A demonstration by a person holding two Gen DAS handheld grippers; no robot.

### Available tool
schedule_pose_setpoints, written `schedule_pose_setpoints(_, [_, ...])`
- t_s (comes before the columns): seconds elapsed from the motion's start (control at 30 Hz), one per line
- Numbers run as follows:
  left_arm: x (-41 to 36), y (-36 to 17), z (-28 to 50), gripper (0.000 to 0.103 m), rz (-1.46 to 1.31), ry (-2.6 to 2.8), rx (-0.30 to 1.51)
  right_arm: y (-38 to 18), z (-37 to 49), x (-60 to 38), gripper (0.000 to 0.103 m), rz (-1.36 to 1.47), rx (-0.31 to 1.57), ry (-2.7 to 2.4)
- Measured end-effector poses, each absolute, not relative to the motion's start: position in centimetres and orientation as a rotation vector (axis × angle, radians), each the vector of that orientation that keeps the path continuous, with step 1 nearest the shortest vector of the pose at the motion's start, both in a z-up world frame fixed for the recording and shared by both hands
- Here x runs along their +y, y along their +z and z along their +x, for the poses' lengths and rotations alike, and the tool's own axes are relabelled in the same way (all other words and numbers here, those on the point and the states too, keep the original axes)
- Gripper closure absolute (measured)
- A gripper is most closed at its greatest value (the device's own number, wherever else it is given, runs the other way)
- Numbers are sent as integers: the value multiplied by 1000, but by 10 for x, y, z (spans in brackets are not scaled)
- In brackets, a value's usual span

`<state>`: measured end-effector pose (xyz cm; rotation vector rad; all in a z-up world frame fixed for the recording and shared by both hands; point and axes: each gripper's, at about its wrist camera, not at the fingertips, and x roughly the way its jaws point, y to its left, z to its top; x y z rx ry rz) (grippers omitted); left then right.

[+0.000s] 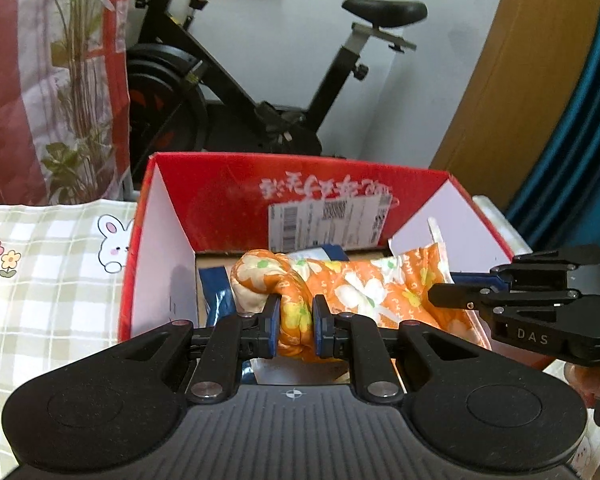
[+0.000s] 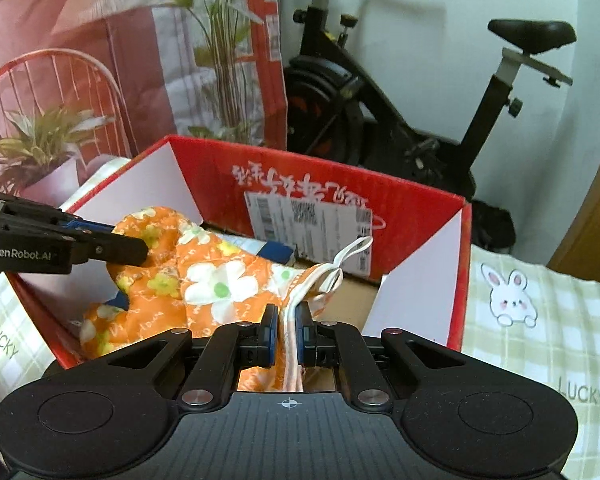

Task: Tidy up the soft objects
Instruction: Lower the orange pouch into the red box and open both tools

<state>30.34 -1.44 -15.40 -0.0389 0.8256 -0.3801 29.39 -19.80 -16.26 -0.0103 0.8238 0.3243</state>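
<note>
- Left gripper (image 1: 296, 322) — clamped on a bunched fold of the orange flower-print fabric pouch (image 1: 340, 284), centre frame.
- Right gripper (image 2: 287, 334) — pinching the pouch's white-edged end.
- Pouch lies inside the open red cardboard box (image 2: 320, 172).

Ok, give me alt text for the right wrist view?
The right gripper pinches the white-trimmed edge of an orange floral cloth lying in an open red box. The left gripper grips the cloth's far end.
</note>
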Motion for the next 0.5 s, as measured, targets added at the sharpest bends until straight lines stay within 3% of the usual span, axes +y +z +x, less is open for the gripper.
schedule_pose_setpoints(0.07, [-17,-156,303,85,-25,-379,832,-164,293,-196,93,-9,833,319])
schedule_pose_setpoints(0.2, [-17,-153,303,81,-5,-381,815,-165,293,-195,77,-23,835,280])
schedule_pose_setpoints(0.23, [-17,-151,303,75,-1,-382,811,-165,292,-196,77,-26,832,274])
schedule_pose_setpoints(0.37, [-18,-143,295,48,9,-385,788,-161,287,-197,51,-27,829,250])
schedule_pose_setpoints(0.43, [-18,-139,291,45,22,-384,781,-157,282,-196,42,-28,818,243])
schedule_pose_setpoints(0.5, [-19,-134,287,27,36,-375,779,-151,277,-196,31,-31,808,237])
